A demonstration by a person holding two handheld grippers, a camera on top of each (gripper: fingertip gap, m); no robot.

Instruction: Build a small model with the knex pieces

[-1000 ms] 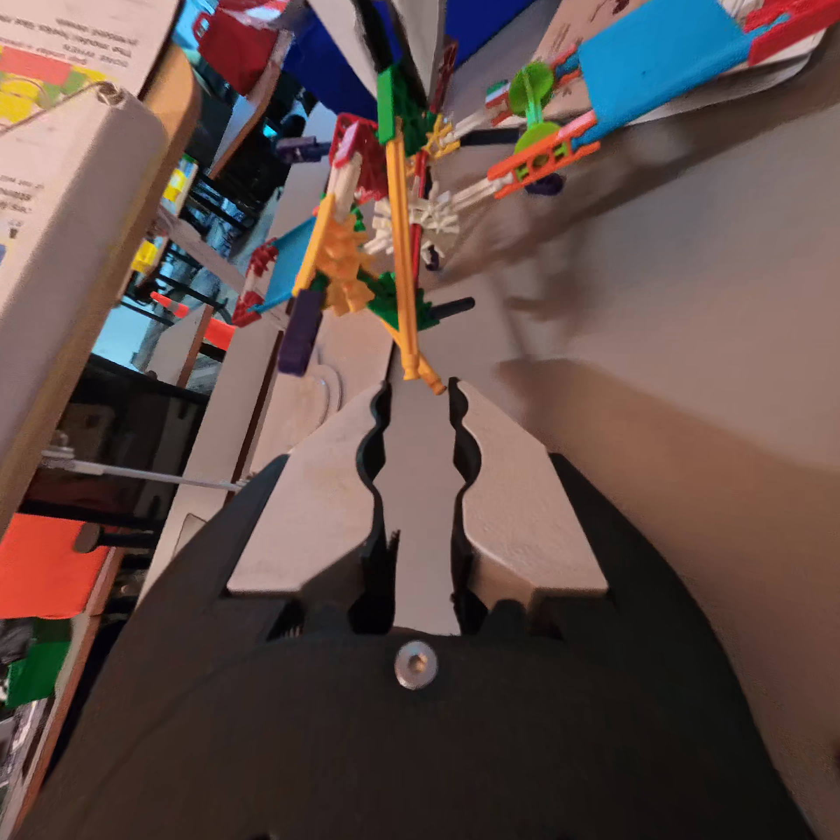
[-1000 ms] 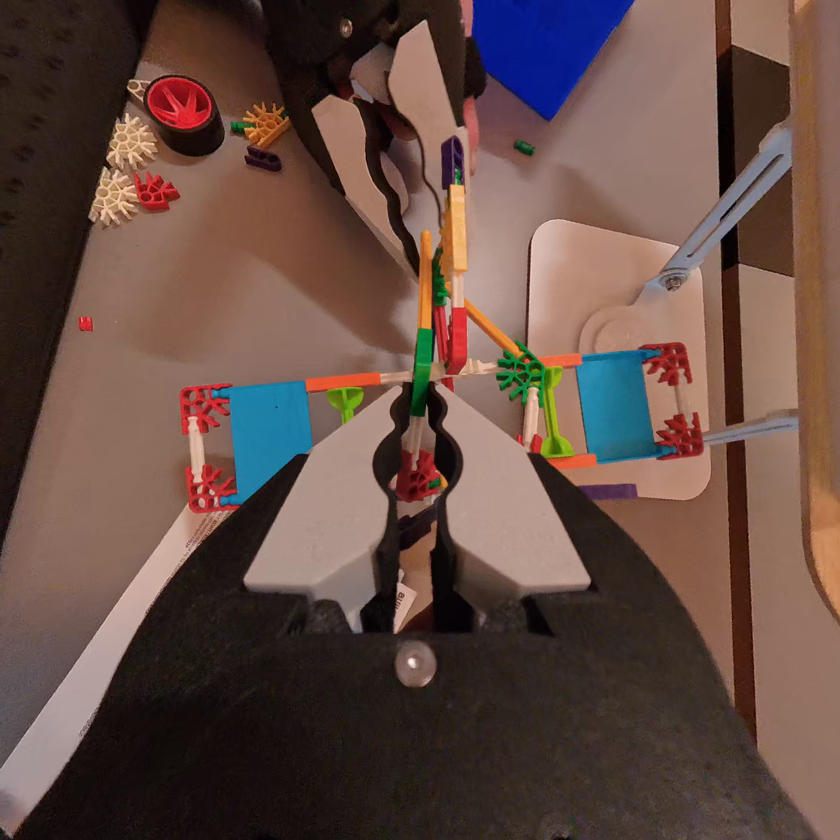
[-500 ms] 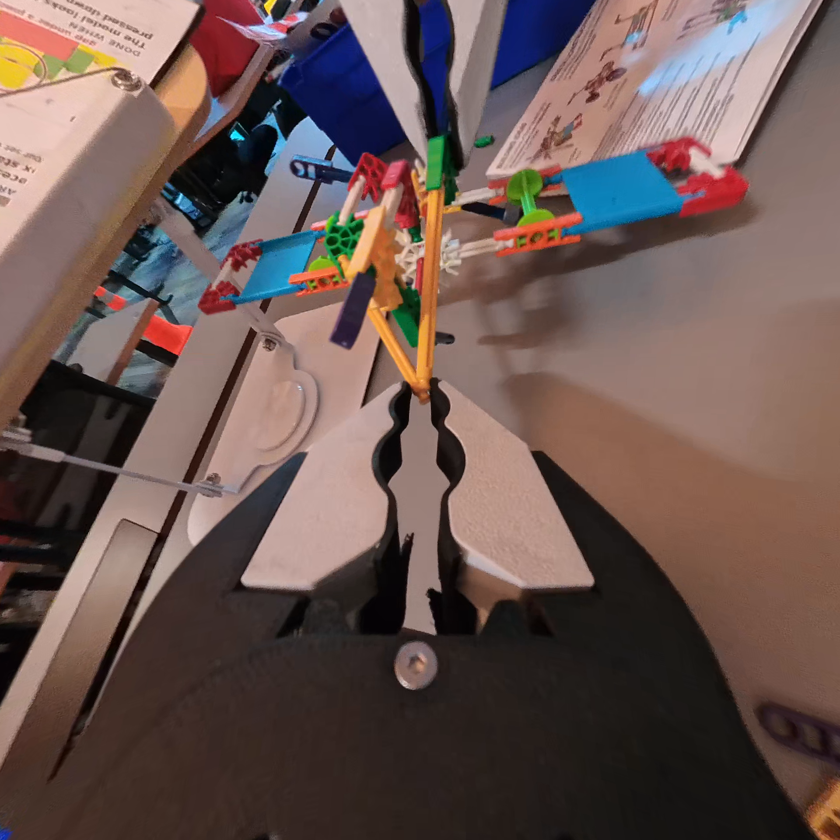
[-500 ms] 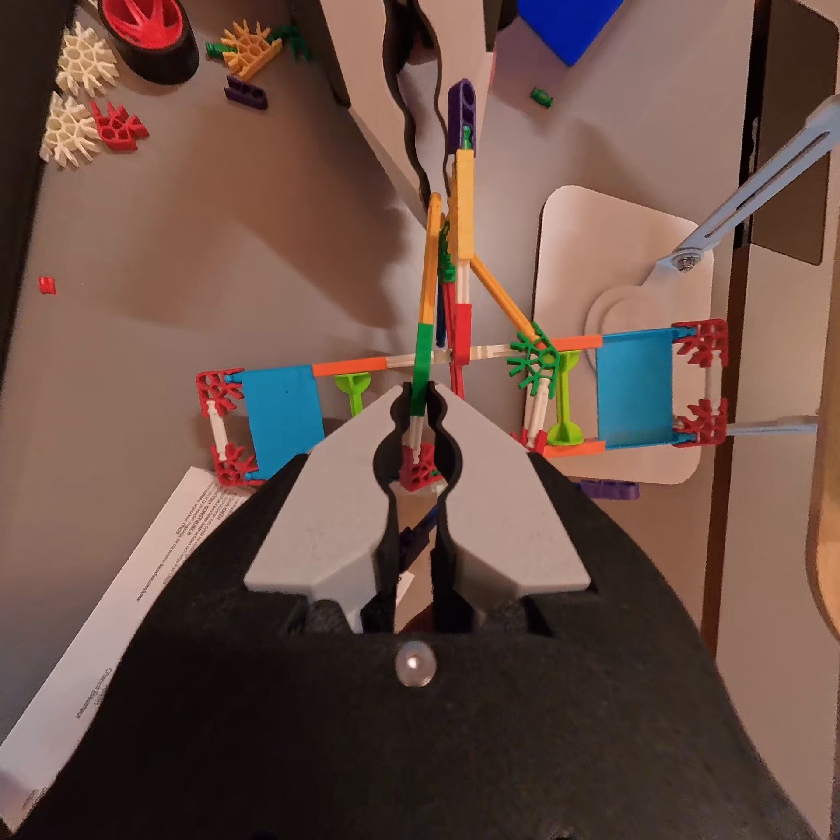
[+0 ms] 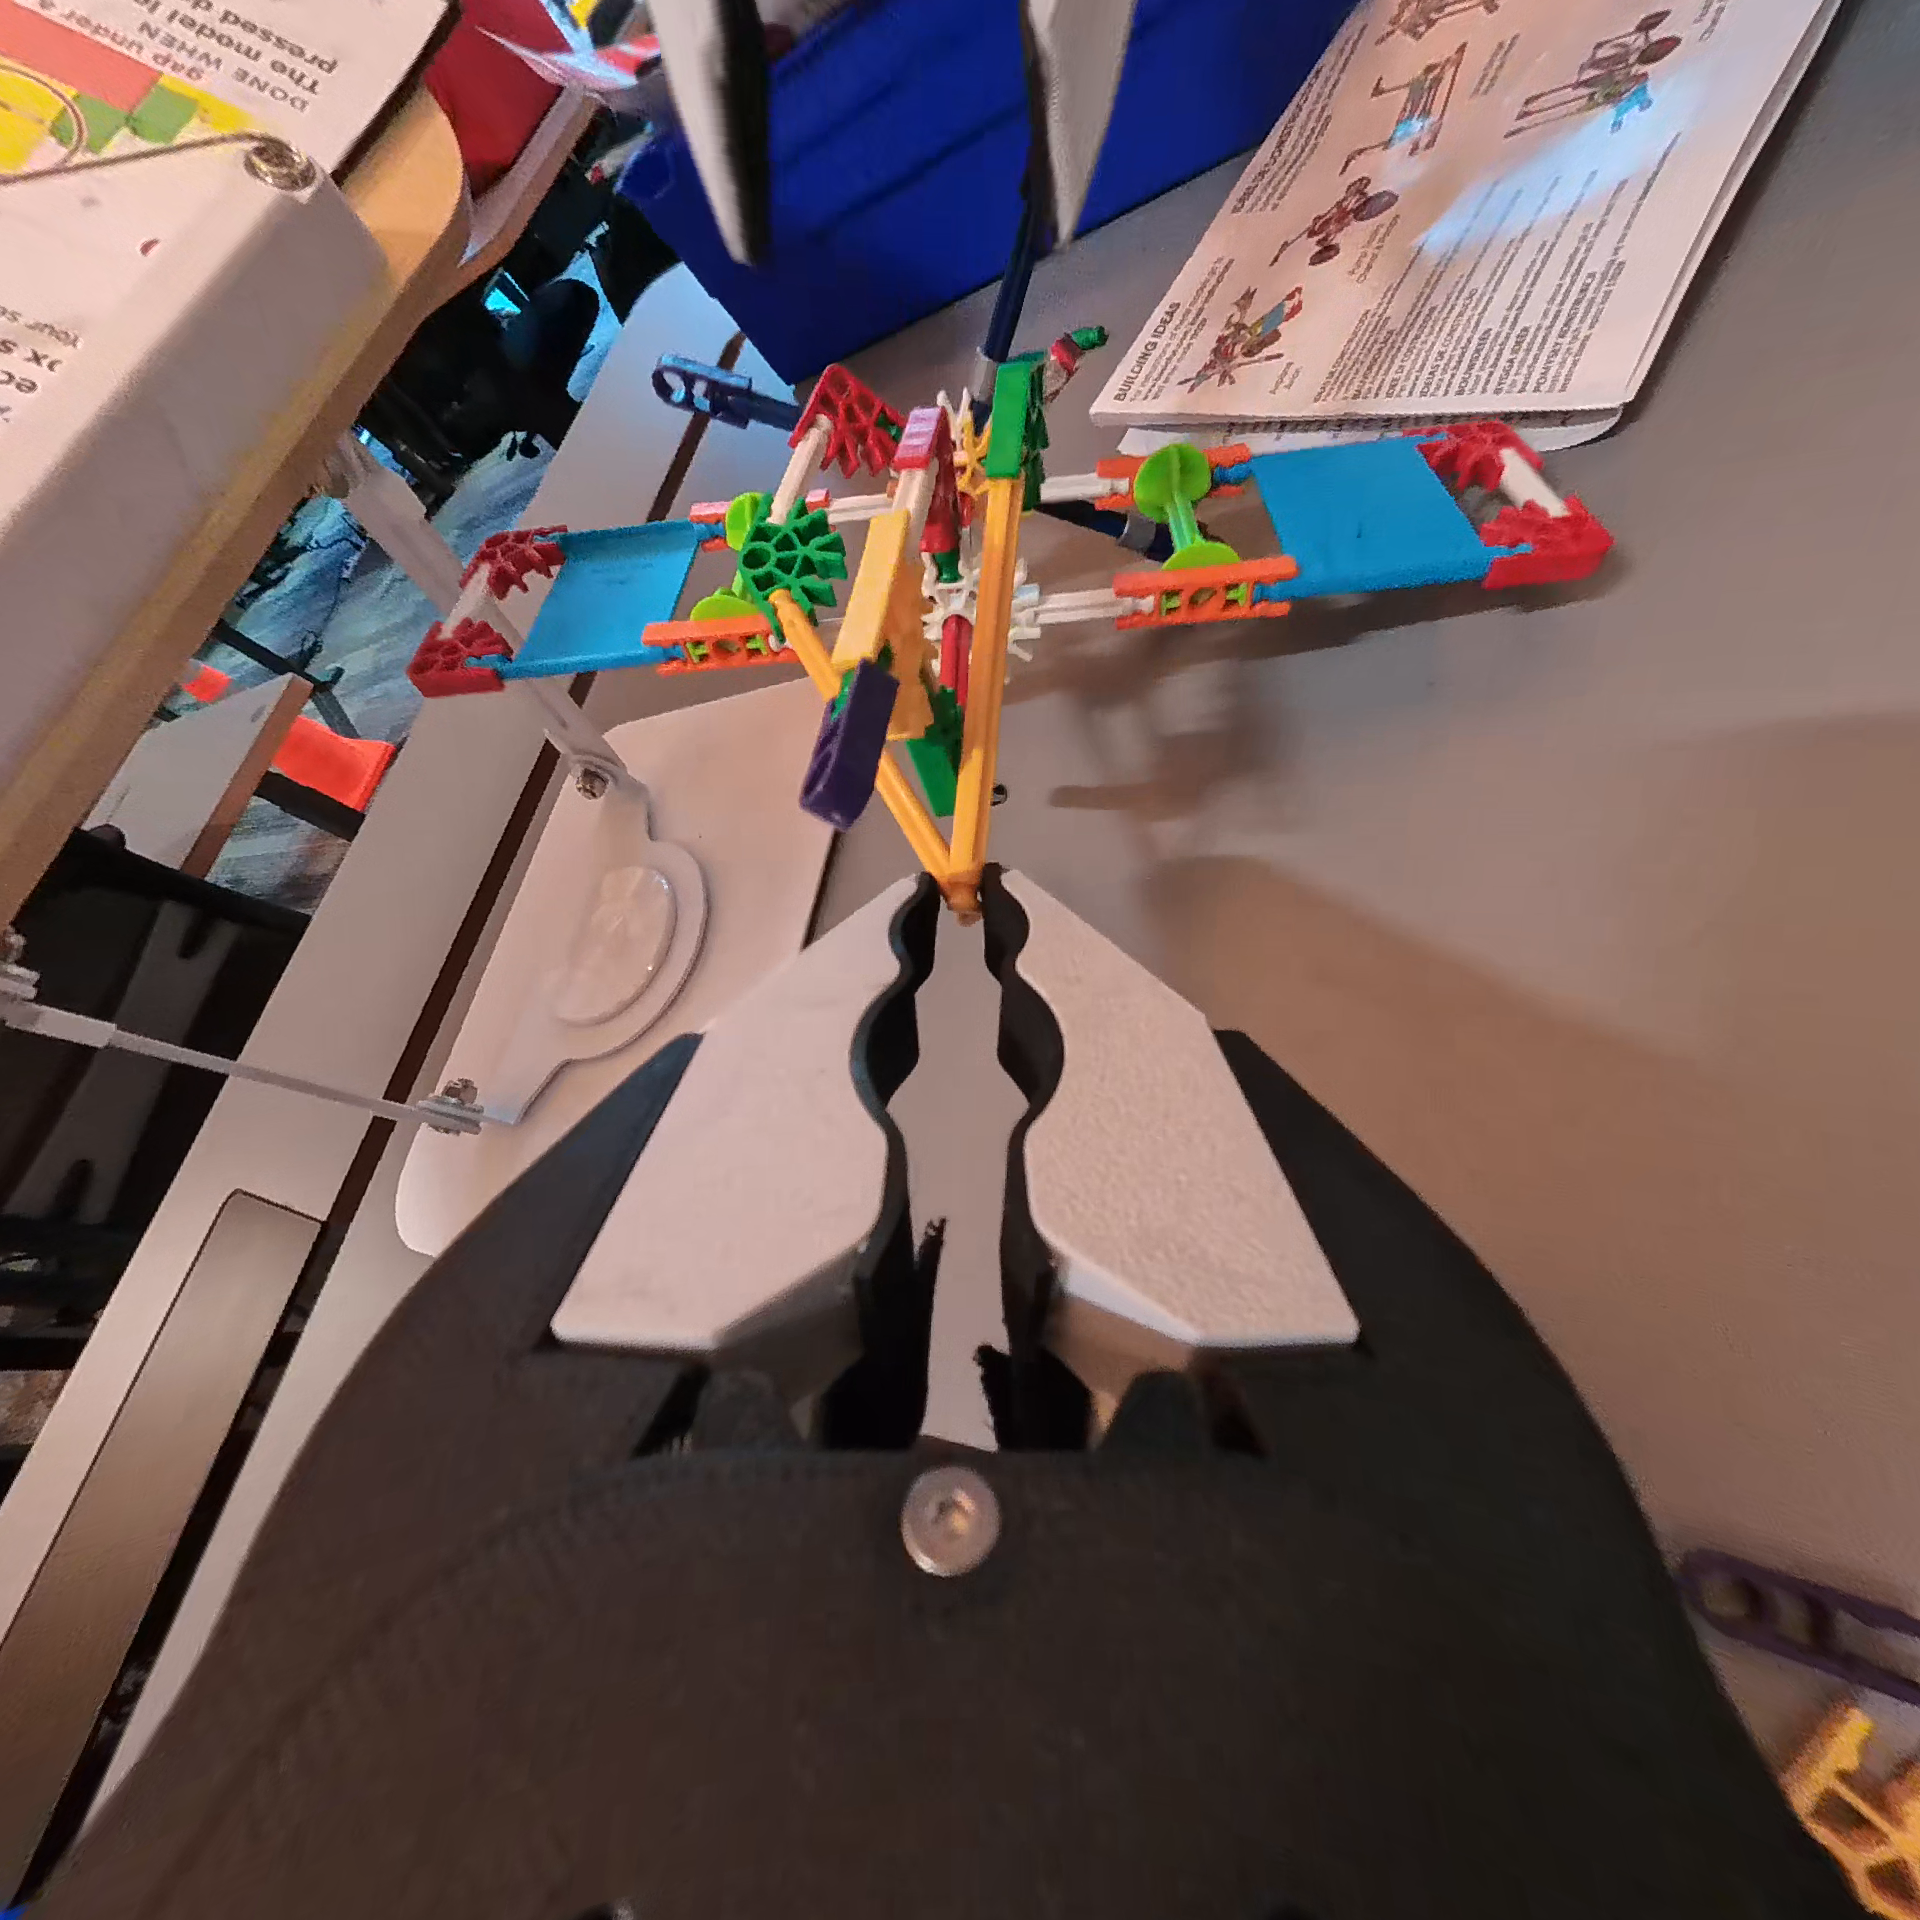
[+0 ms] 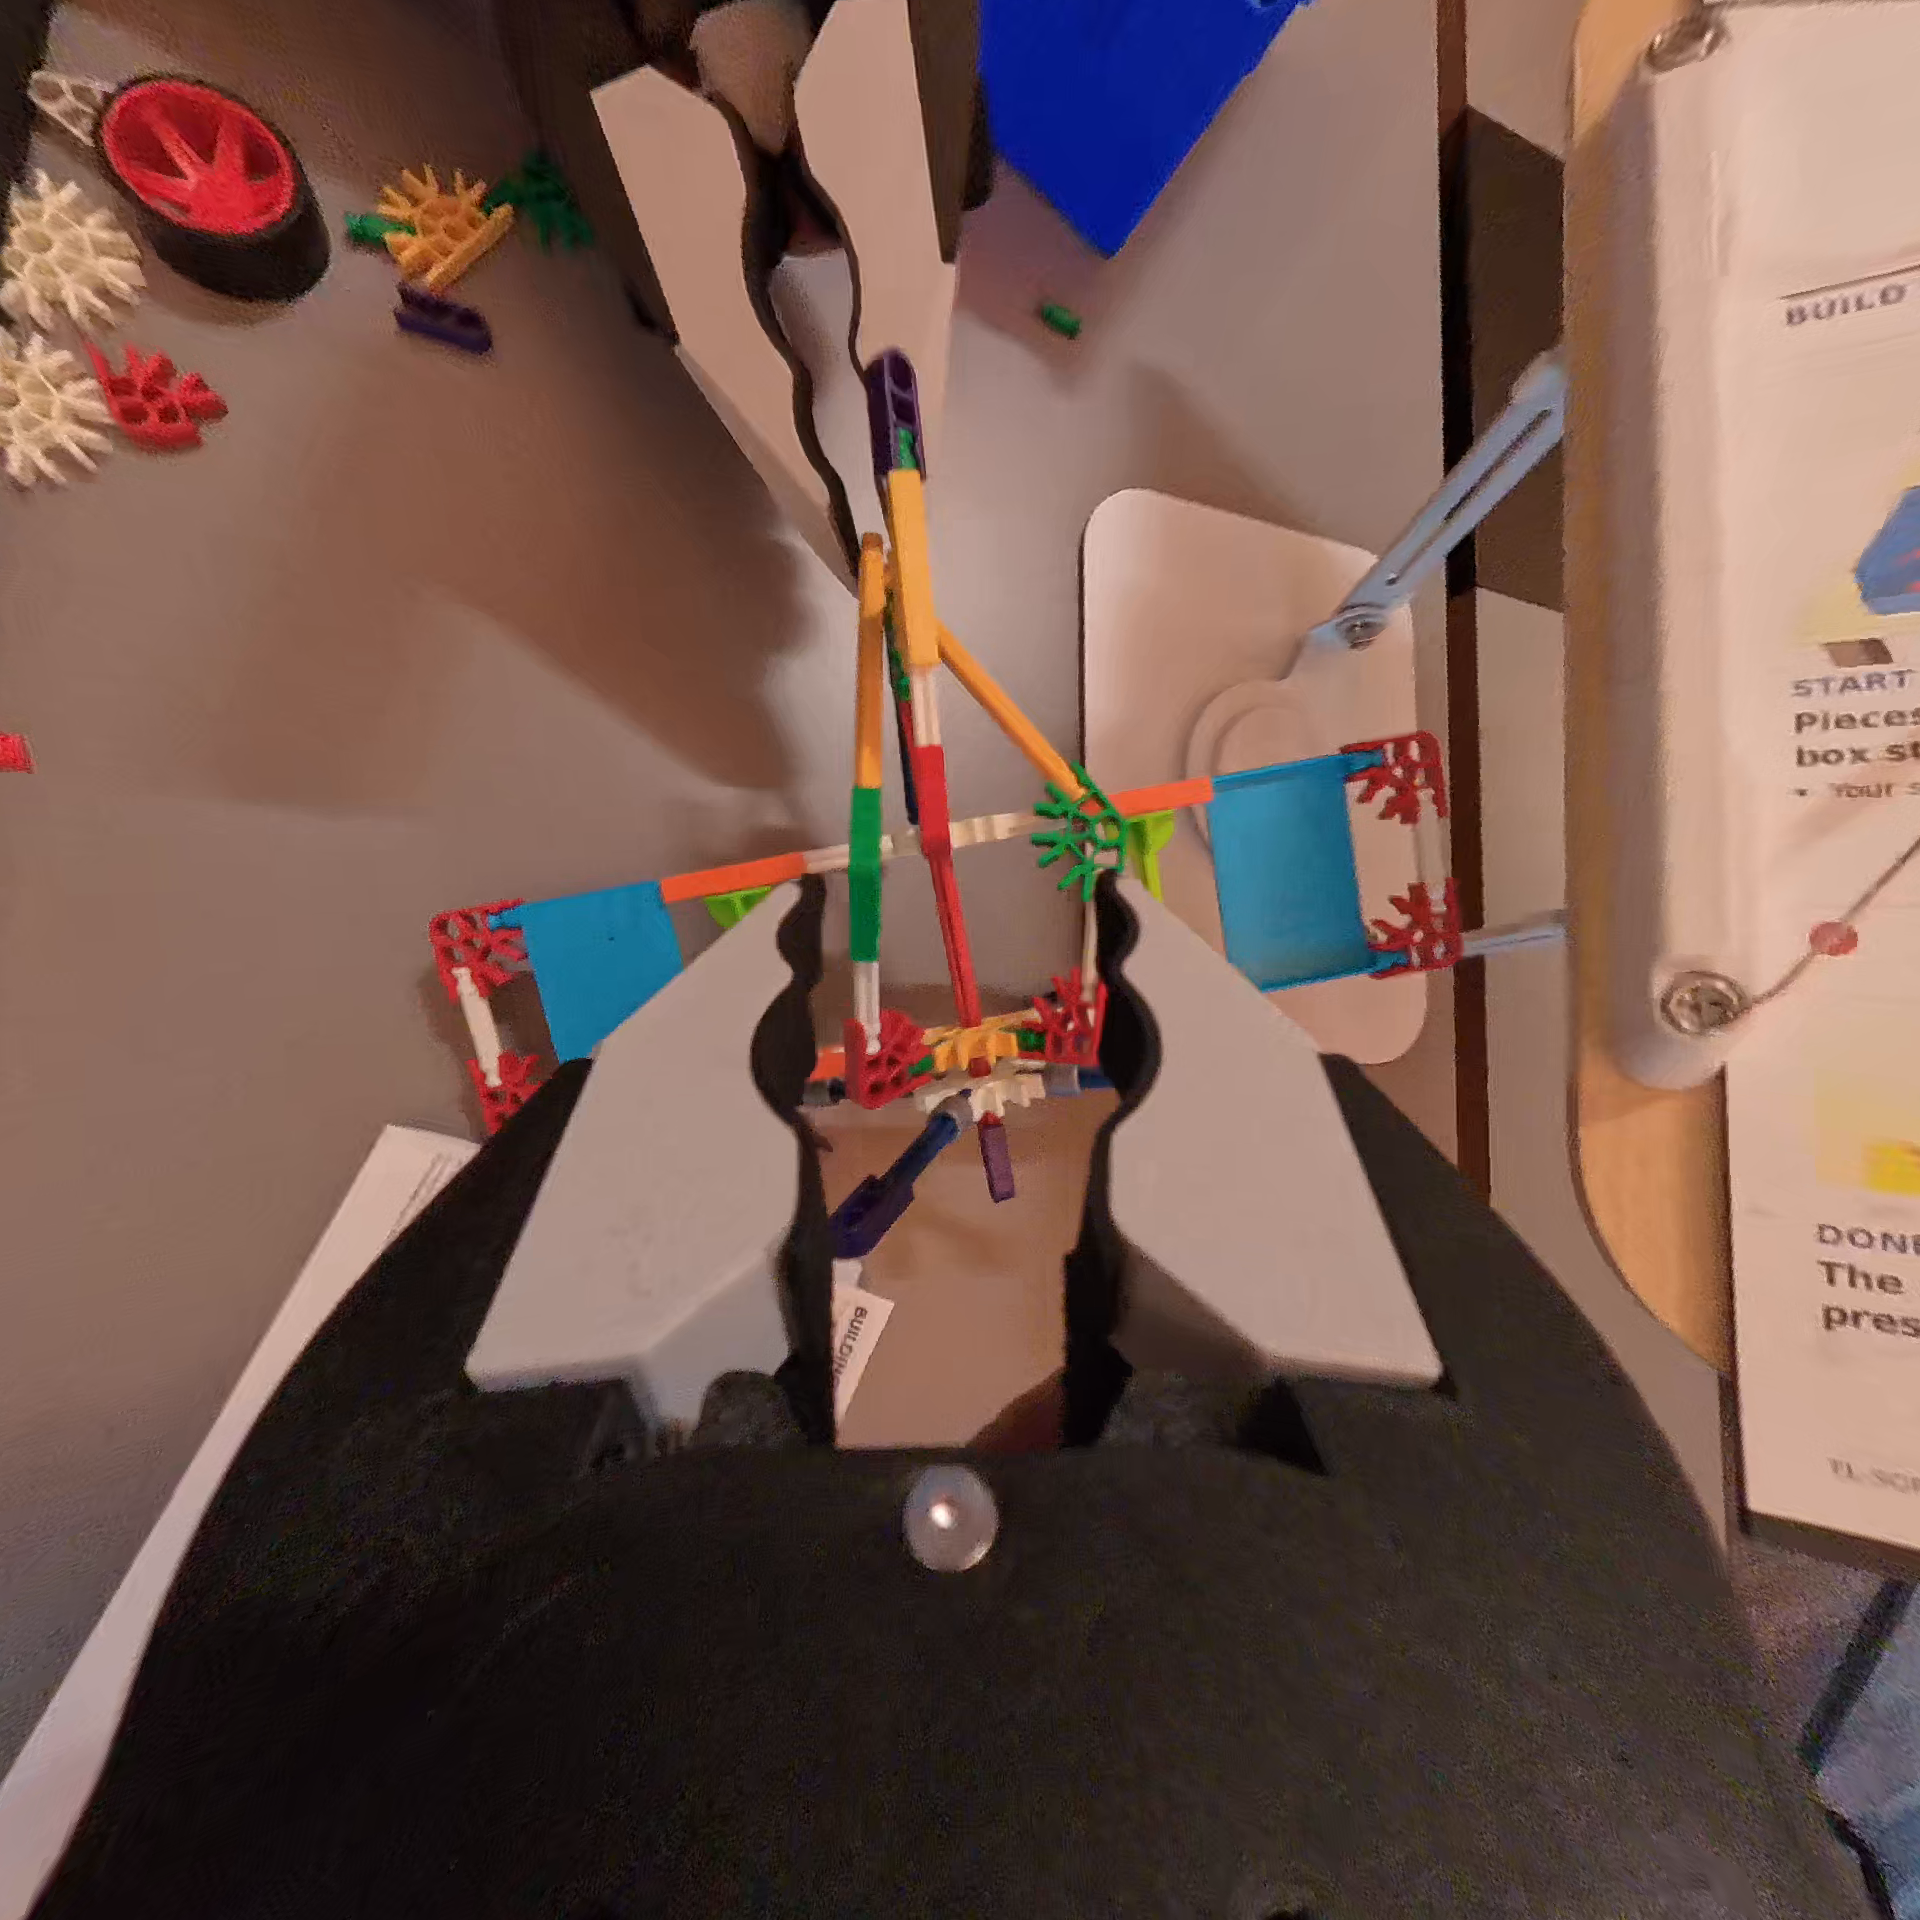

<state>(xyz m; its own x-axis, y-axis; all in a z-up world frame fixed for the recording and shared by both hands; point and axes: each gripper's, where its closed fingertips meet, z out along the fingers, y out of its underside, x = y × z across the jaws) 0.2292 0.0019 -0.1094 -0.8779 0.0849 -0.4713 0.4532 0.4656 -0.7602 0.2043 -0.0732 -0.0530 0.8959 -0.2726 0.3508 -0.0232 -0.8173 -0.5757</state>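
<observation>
**Right gripper lets go of the toy model**

Right gripper [image 6: 951,914] was pinched on the toy model [image 5: 935,582] half a second ago; now its jaws are spread wide, holding nothing. Left gripper [image 5: 961,899] is nearly closed, nipping the tip where the model's yellow rods [image 5: 977,727] meet. Model sits low over the grey table [image 5: 1558,935], near a leaflet [image 5: 1455,208] and blue bin [image 5: 883,156]. Loose pieces [image 6: 62,343] and a red wheel [image 6: 208,177] lie well apart.
</observation>
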